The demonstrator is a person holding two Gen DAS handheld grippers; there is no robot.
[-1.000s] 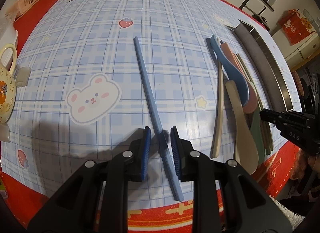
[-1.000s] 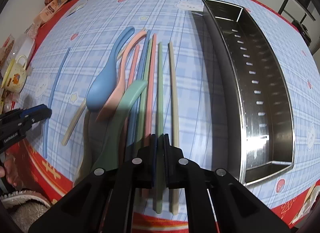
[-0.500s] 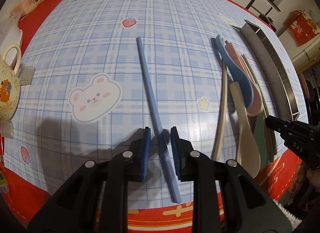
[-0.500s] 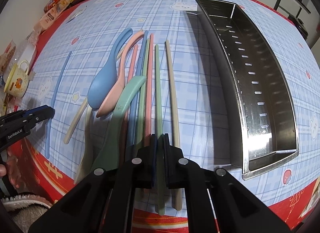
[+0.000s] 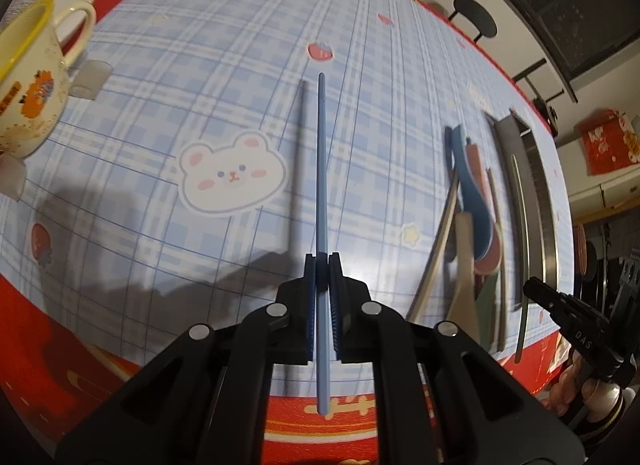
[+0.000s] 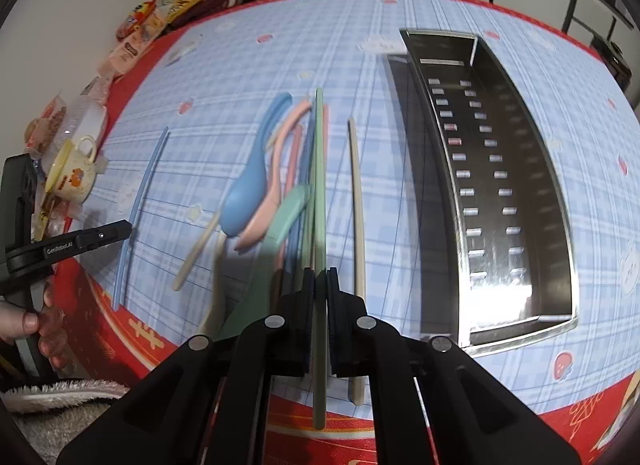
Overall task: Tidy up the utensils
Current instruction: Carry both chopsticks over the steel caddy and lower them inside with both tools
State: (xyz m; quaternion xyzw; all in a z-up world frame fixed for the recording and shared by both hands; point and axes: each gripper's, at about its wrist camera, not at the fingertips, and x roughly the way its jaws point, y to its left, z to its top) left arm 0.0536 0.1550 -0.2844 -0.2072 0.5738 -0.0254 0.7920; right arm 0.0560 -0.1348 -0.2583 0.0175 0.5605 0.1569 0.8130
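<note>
My left gripper (image 5: 320, 261) clamps a slim blue plastic chopstick (image 5: 321, 169) near its lower end, lifted off the table ahead. My right gripper (image 6: 319, 273) pinches a pale green plastic chopstick (image 6: 319, 185) likewise. Both look light, stiff and slippery; a low hold lets them swing.

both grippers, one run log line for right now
left gripper: shut on blue chopstick, lifted off table | right gripper: shut on green chopstick | perforated steel tray: empty

Ahead of the left jaws the bench (image 5: 240, 77) lay bare — a mug (image 5: 28, 81) crowded their far left, piled utensils (image 5: 472, 225) their right.
</note>
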